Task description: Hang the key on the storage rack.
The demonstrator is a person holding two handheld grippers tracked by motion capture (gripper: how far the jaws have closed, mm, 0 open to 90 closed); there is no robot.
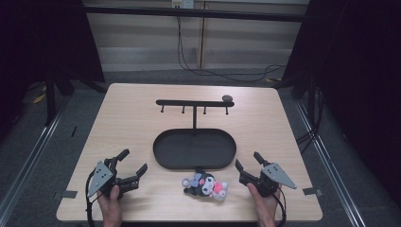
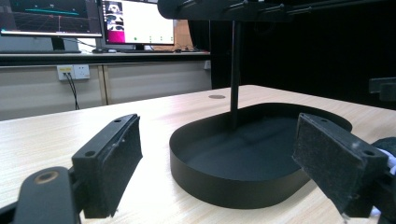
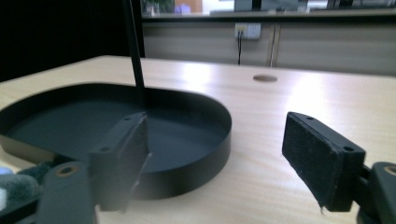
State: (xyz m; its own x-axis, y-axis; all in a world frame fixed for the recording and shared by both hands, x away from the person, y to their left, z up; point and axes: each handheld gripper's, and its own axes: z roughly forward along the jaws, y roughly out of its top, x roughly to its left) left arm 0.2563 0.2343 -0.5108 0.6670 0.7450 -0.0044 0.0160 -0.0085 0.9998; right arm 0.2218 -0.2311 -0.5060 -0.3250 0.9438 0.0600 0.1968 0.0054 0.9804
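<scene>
Plush keychain toy [image 1: 206,185]: we find it lying on the desk [image 1: 132,118] between both spread, empty tongs, long axis left-right, nearer the right tongs [image 1: 248,166] than the left tongs [image 1: 133,164].

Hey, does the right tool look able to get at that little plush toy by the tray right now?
Probably yes. The right tool is open, and the plush toy lies on bare table beside it, just in front of the tray, with nothing between them.

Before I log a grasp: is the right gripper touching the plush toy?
Apart. In the high view, bare table shows between the right gripper, jaws spread, and the plush toy.
</scene>
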